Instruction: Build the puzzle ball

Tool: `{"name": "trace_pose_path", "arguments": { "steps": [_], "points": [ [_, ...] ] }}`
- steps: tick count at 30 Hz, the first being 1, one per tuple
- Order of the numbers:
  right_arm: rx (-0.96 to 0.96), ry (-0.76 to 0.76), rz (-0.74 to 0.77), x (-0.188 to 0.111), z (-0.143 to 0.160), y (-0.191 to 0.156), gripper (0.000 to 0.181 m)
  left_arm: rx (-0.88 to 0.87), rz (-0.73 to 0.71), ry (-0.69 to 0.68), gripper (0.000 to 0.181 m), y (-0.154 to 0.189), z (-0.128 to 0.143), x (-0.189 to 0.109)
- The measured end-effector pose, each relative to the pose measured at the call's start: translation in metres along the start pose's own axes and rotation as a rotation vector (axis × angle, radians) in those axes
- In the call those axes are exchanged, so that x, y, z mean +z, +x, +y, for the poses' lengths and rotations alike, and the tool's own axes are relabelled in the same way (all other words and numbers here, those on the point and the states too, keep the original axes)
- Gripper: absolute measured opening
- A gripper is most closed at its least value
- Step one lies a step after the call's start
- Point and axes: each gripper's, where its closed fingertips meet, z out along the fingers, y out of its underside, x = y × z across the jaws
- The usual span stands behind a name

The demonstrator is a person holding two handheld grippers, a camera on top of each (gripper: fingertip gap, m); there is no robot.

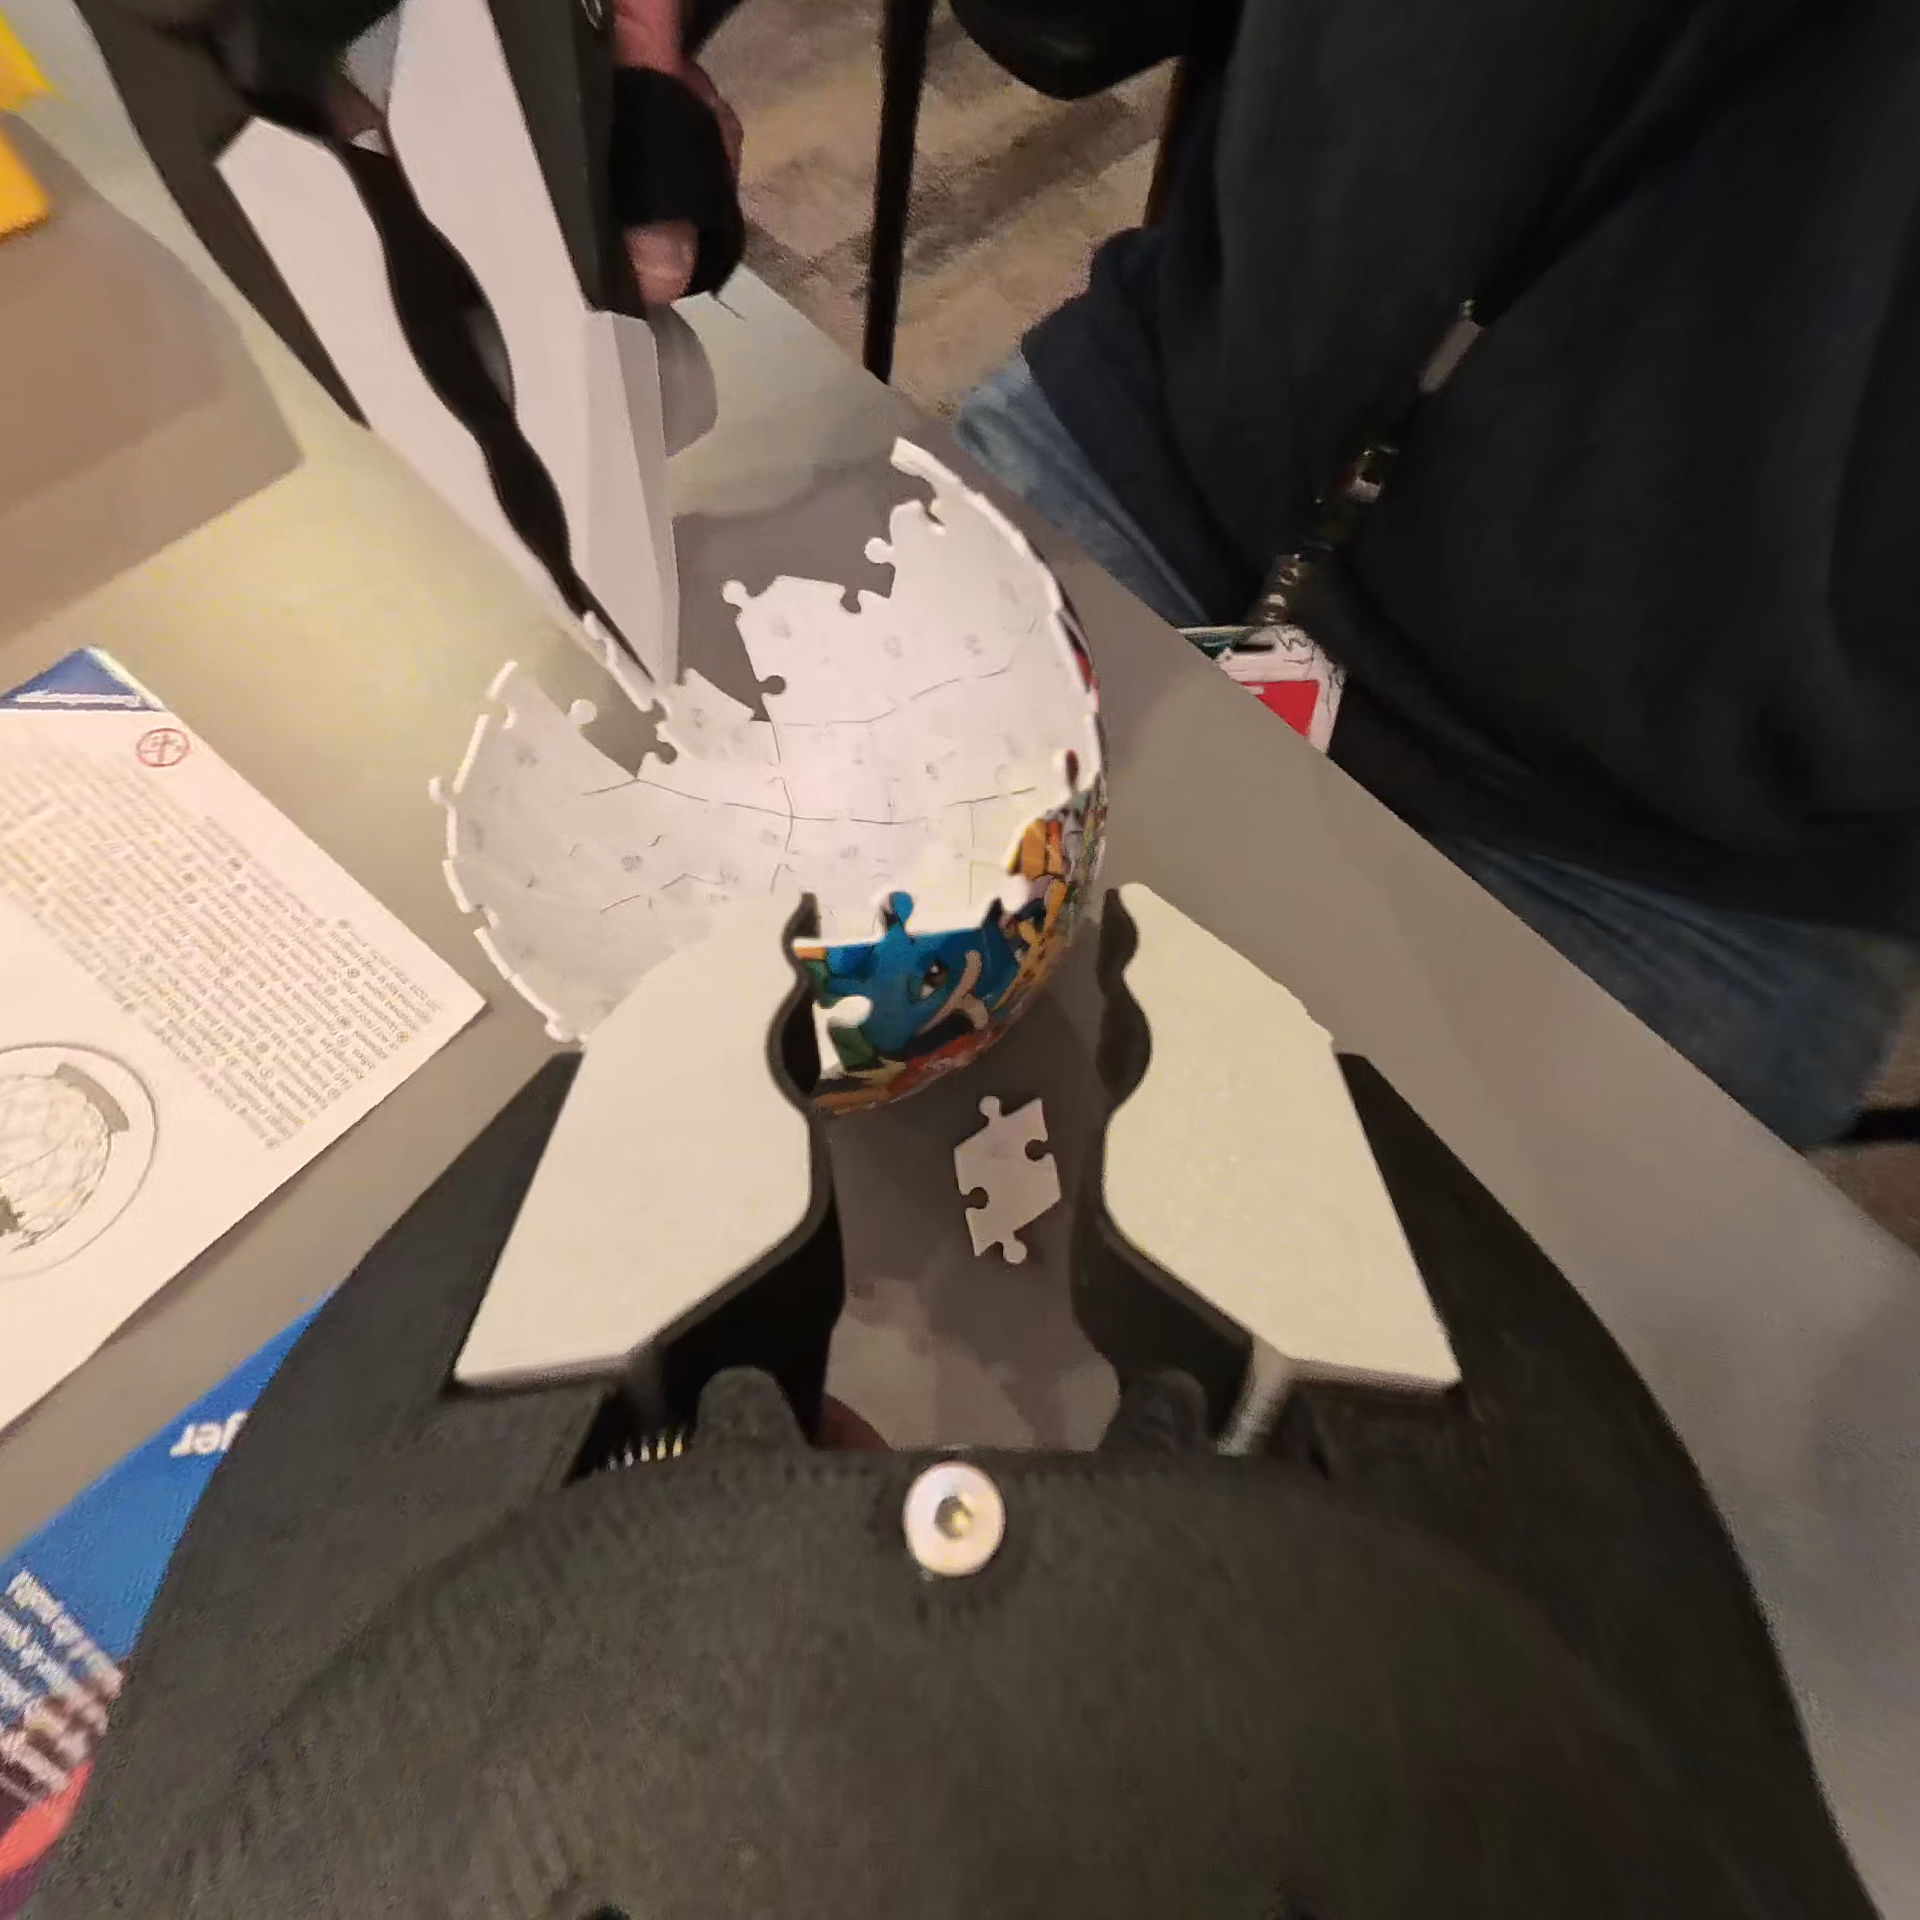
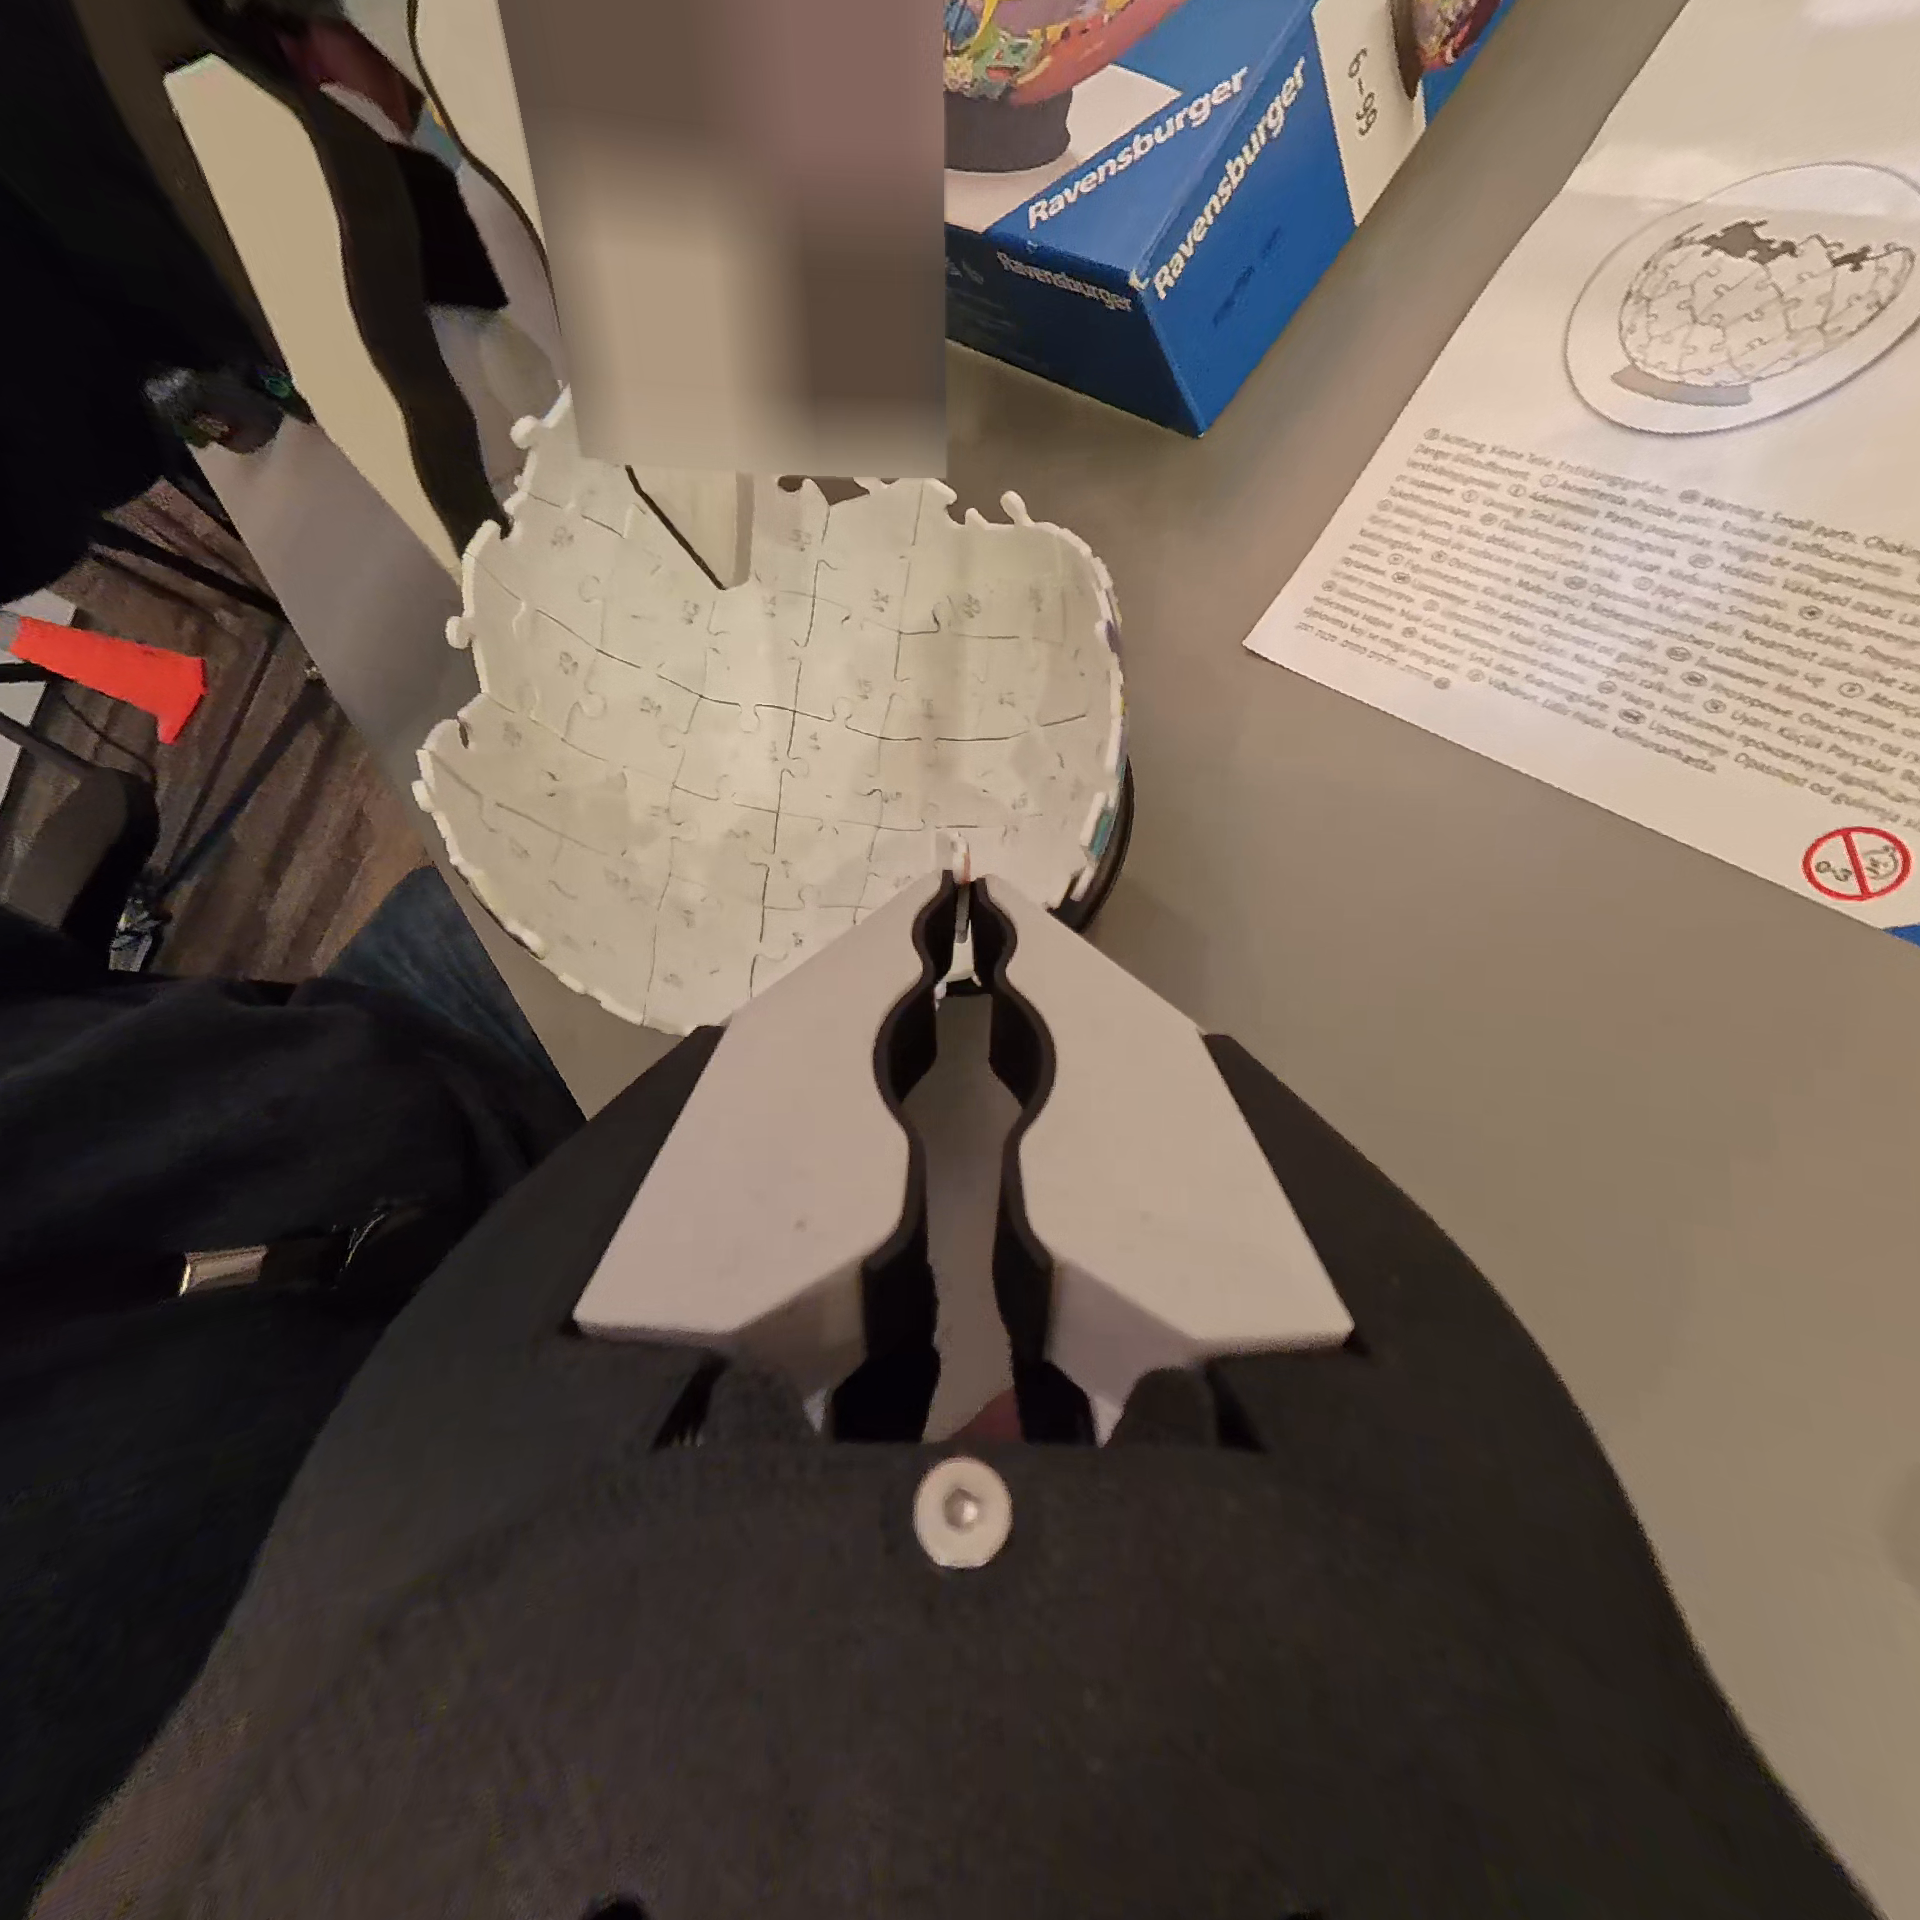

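Observation:
The half-built puzzle ball is an open shell, white inside and coloured outside, standing near the table's edge. It fills the middle of the right wrist view on a dark base ring. My left gripper is open, its fingers on either side of the shell's coloured lower edge. A loose white puzzle piece lies on the table between them. My right gripper is shut on a thin white puzzle piece at the shell's rim. It also shows in the left wrist view, coming down from the upper left.
A white instruction sheet and a blue puzzle box lie on the grey table. A person in dark clothes stands close to the table's edge.

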Motion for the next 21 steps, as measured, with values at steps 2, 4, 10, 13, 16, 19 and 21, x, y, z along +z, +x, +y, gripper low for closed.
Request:
{"name": "trace_pose_path", "arguments": {
  "steps": [2,4,10,13,16,19,21],
  "points": [
    [-0.006,-0.003,-0.012,0.002,-0.001,-0.001,0.001,0.009,0.043,-0.039,0.044,-0.001,0.002,-0.002],
    [-0.008,-0.002,-0.022,0.004,-0.002,-0.002,0.001,-0.004,0.109,-0.061,0.039,0.001,0.003,-0.002],
    [-0.013,0.005,-0.060,0.005,-0.003,-0.005,0.001,-0.018,0.189,-0.140,0.027,0.006,0.009,0.000],
    [-0.021,-0.001,-0.074,0.005,-0.003,-0.005,0.001,-0.036,0.215,-0.142,0.019,0.011,0.010,0.001],
    [-0.029,-0.007,-0.087,0.005,-0.002,-0.005,0.001,-0.041,0.210,-0.144,0.018,0.014,0.010,0.004],
    [-0.037,-0.008,-0.098,0.003,-0.002,-0.005,0.001,-0.039,0.215,-0.163,0.011,0.019,0.010,0.007],
    [-0.043,-0.010,-0.102,0.002,-0.001,-0.005,0.001,-0.032,0.217,-0.170,0.009,0.022,0.009,0.009]
  ]
}}
